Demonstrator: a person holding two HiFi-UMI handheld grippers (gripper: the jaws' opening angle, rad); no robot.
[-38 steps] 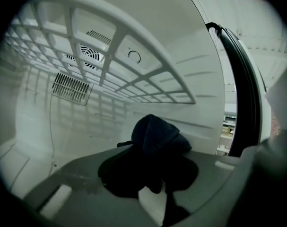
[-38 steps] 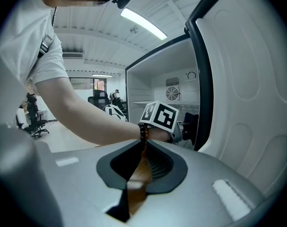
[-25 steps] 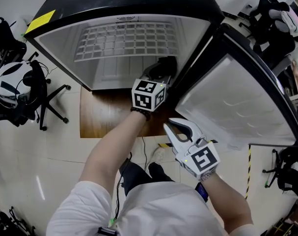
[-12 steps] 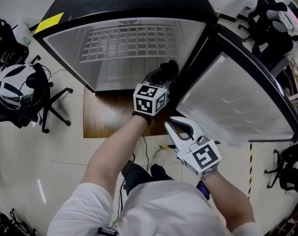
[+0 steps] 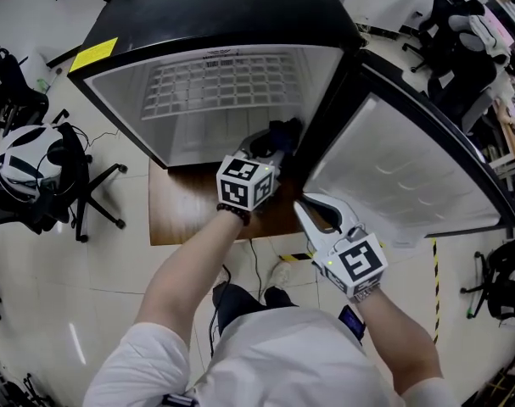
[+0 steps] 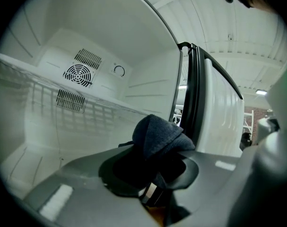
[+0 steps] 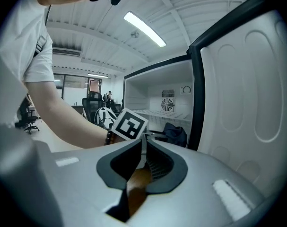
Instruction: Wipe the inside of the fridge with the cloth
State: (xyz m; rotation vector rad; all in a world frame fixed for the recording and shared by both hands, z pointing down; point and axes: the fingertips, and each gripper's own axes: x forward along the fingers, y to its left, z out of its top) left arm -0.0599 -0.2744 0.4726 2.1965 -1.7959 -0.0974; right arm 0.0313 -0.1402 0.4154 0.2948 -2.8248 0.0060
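The black fridge (image 5: 215,7) stands open, its white inside (image 6: 148,89) and wire shelf (image 5: 223,83) in plain sight. My left gripper (image 5: 274,142) reaches into the lower right corner of the fridge, shut on a bunched dark blue cloth (image 5: 284,131). In the left gripper view the cloth (image 6: 157,134) bulges above the jaws of the left gripper (image 6: 155,171). They have just been opening a little, with the cloth still pinched between them. My right gripper (image 5: 308,206) hangs outside, below the open door (image 5: 401,176). The right gripper (image 7: 144,143) is shut on nothing.
The fridge stands on a wooden board (image 5: 189,206). A fan grille (image 6: 78,73) sits on the back wall above the wire shelf (image 6: 63,103). An office chair with a helmet (image 5: 28,164) stands left. More chairs (image 5: 461,41) stand right, beyond the door.
My left gripper has drawn back a little toward the fridge's front edge, still holding the cloth. The right gripper has risen slightly beside the door.
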